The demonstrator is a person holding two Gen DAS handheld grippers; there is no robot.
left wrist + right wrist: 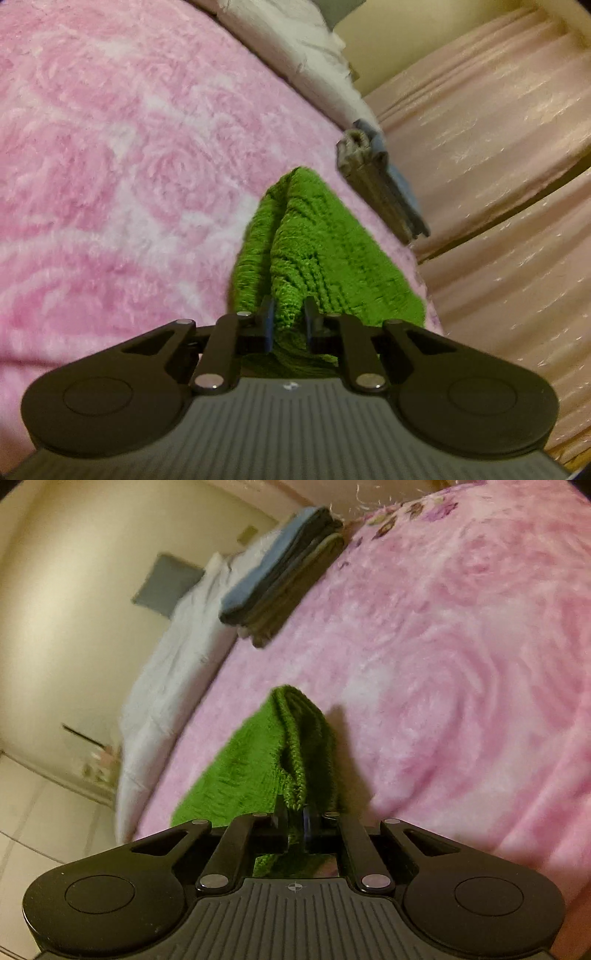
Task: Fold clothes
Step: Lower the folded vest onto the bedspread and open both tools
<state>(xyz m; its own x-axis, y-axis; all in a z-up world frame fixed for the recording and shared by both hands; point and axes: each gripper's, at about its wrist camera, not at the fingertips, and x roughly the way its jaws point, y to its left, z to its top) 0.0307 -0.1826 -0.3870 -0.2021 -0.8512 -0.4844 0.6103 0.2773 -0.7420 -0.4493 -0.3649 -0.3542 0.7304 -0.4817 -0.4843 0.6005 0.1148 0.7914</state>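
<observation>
- My left gripper [289, 317] is pinched on the near edge of the green knitted cloth [314, 251]; green fabric fills the narrow gap between its fingers, and the pads press on it.
- My right gripper [295, 821] is squeezed almost fully together on another part of the same green knitted cloth [258, 768], with a thin hem caught between the fingers.
- From each gripper the cloth runs straight forward, away from me, along the line the fingers point, and narrows to a rounded tip ahead. Its long axis therefore matches each gripper's pointing direction rather than lying across it.
- In the left view the loose body of the cloth spreads to the right of the fingers; in the right view it spreads to the left. I judge the cloth hangs between my two hands, each holding one near corner or edge.
- Neither hand looks nearer than the other; both already have hold.
- The cloth rests on, or just above, the pink fluffy blanket [110, 166]; blur keeps me from telling which.
- Farther out, near the blanket's edge, sits a stack of folded clothes [280, 576], well apart from the green cloth.
- Beyond that lies a white bedcover [173, 657].
- I judge the coming move is carrying the held edge forward toward the far tip.
</observation>
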